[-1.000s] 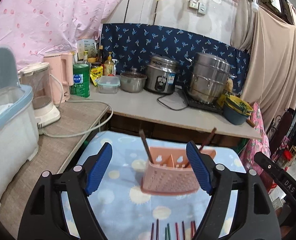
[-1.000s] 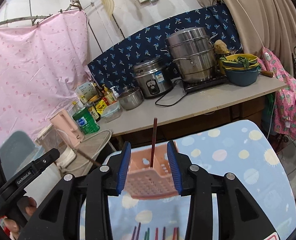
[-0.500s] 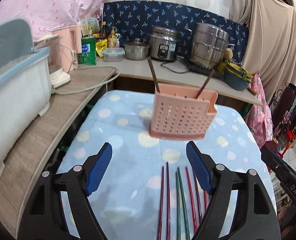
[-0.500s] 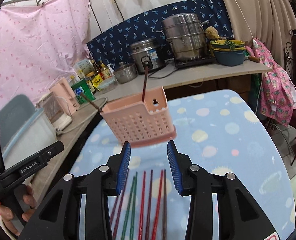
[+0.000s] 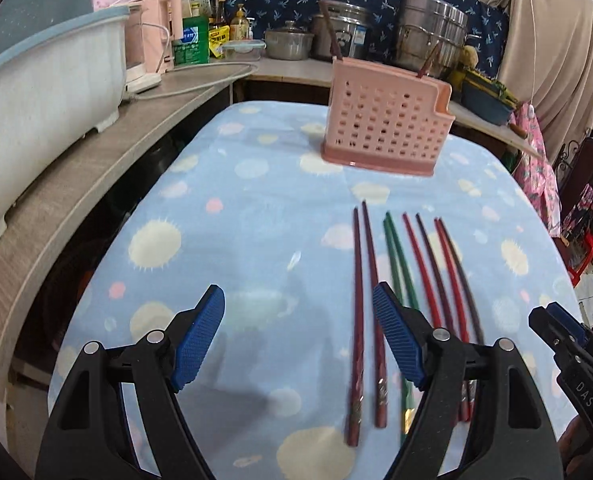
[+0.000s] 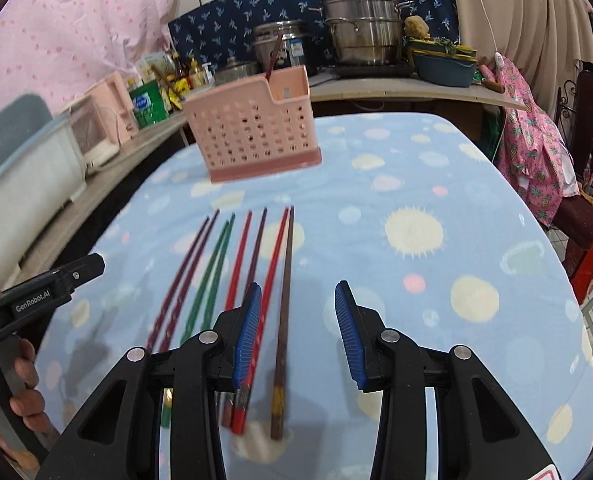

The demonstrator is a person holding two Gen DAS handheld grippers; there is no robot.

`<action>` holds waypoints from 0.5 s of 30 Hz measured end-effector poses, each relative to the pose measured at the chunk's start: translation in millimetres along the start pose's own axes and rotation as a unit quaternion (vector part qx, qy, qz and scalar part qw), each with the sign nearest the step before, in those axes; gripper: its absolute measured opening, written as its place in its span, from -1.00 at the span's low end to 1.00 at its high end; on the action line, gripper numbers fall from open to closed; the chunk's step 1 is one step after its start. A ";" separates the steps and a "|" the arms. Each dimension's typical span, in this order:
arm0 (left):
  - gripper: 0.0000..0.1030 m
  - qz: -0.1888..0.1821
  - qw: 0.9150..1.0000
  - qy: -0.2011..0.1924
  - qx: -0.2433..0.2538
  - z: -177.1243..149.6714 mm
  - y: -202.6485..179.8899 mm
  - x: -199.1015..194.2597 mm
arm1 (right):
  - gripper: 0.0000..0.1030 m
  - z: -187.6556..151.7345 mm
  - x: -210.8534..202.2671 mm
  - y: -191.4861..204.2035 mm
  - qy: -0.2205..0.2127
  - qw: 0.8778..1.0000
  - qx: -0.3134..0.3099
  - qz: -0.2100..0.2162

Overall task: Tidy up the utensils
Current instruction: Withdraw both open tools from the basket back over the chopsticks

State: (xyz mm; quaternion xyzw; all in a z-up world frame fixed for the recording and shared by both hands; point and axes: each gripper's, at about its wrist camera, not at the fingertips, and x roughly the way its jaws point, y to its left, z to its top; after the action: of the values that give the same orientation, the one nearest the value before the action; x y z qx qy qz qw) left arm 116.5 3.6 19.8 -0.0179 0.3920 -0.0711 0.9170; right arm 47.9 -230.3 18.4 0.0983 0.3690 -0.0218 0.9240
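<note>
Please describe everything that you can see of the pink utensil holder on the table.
The pink utensil holder is a rectangular basket that looks like plastic, its walls pierced by rows of small square holes, on a slightly darker solid base. One top corner steps down into a notch. It stands upright on the blue dotted cloth, at the far end, beyond the row of loose chopsticks and apart from them. Two dark chopsticks lean inside it, one at each end. No gripper touches it.

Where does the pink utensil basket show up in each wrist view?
Left wrist: pink utensil basket sits upper centre-right, at the far end of the blue blanket.
Right wrist: the basket sits upper centre-left.
Shared landmark: the row of chopsticks lying just in front of it.
</note>
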 end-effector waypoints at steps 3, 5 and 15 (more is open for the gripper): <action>0.41 0.002 1.000 0.006 0.001 -17.3 3.3 0.4 | -0.27 -14.5 2.9 0.6 0.014 1.000 -0.001 0.001; 0.41 0.001 1.000 0.010 0.001 -25.4 4.3 1.1 | -0.27 -23.0 4.9 2.5 0.021 1.000 -0.005 -0.001; 0.43 -0.009 1.000 0.015 0.007 -51.7 -1.8 0.6 | -0.31 -47.3 10.2 8.6 0.040 0.999 -0.013 -0.003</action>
State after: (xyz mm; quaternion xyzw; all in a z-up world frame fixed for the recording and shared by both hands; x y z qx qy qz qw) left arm 79.4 2.9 -16.3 -0.0136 0.4049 -0.0821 0.9106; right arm 24.2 -212.2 -20.6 0.0858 0.4064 -0.0160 0.9095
